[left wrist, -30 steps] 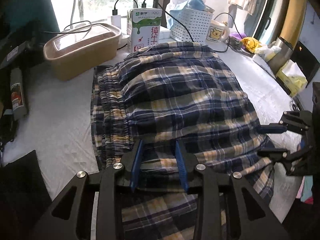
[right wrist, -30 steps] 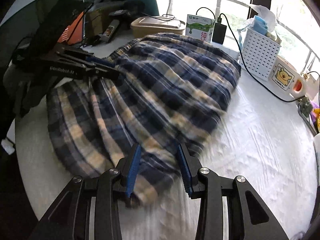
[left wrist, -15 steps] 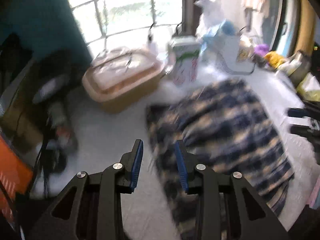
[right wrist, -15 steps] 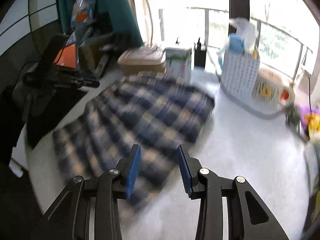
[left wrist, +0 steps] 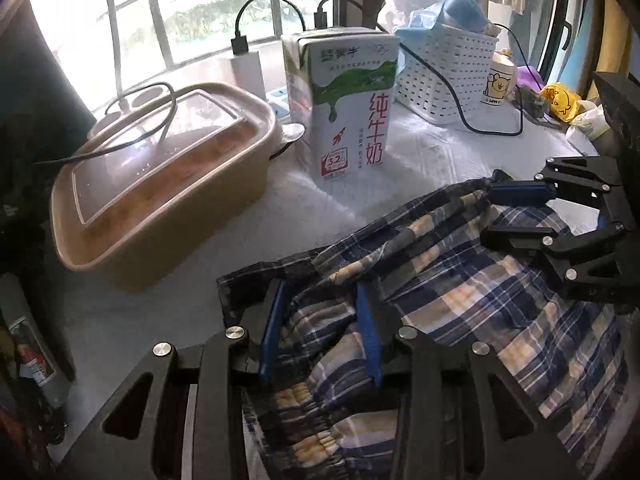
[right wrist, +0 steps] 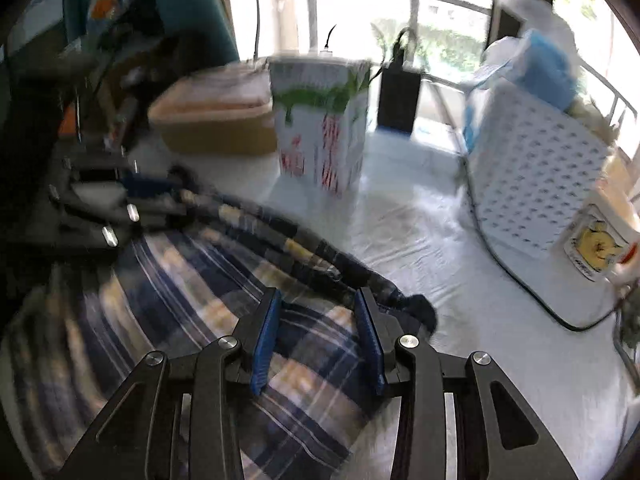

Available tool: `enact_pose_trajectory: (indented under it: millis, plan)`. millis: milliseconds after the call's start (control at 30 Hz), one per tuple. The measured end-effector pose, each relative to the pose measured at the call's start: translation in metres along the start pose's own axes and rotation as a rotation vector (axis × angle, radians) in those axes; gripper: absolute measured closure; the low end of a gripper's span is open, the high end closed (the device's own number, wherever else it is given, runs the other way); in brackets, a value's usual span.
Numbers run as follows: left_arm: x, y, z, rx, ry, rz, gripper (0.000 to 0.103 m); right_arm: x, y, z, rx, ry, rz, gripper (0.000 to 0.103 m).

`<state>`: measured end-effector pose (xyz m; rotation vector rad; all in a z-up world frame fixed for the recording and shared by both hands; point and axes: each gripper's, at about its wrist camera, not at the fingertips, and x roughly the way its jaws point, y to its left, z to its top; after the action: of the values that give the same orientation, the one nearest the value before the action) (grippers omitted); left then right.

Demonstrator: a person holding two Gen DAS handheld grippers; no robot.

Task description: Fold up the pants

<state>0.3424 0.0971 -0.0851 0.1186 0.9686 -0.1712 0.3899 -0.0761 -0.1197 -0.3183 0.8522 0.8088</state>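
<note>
Gripping plaid pants (left wrist: 460, 280) in both tongs, you hold them over the white surface (left wrist: 320, 208). Left tongs (left wrist: 320, 320) — just loosened, cloth bunched between. Right tongs (right wrist: 318, 324) clamp the hem.

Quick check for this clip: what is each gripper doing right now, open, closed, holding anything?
Left gripper: jaws apart, just opened further; plaid pants bunched between them, grip cannot be told.
Right gripper: jaws apart over the pants, grip cannot be told.
</note>
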Motion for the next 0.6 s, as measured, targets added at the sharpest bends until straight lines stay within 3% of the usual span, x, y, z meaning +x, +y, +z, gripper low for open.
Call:
enact_pose_trajectory:
  millis: [167,367,433,500,600]
  plan:
    - [-0.004,0.0,-0.009,0.023,-0.043,0.025,0.066,0.0,-0.002,0.0,-0.038,0.014,0.017,0.063]
    - [-0.005,0.011,-0.012,-0.001,-0.037,-0.01,0.071,-0.02,-0.018,-0.021,-0.033,-0.006,0.038,0.063]
    - [-0.014,0.015,-0.012,-0.008,-0.047,0.059,0.064,-0.027,-0.02,-0.028,-0.049,0.0,0.025,0.063]
    - [-0.03,0.029,-0.016,-0.069,-0.075,0.029,0.051,-0.033,-0.022,-0.036,-0.05,0.015,-0.003,0.063]
    - [-0.047,0.05,-0.026,-0.152,-0.093,0.053,0.049,-0.049,-0.027,-0.049,0.009,0.024,-0.052,0.063]
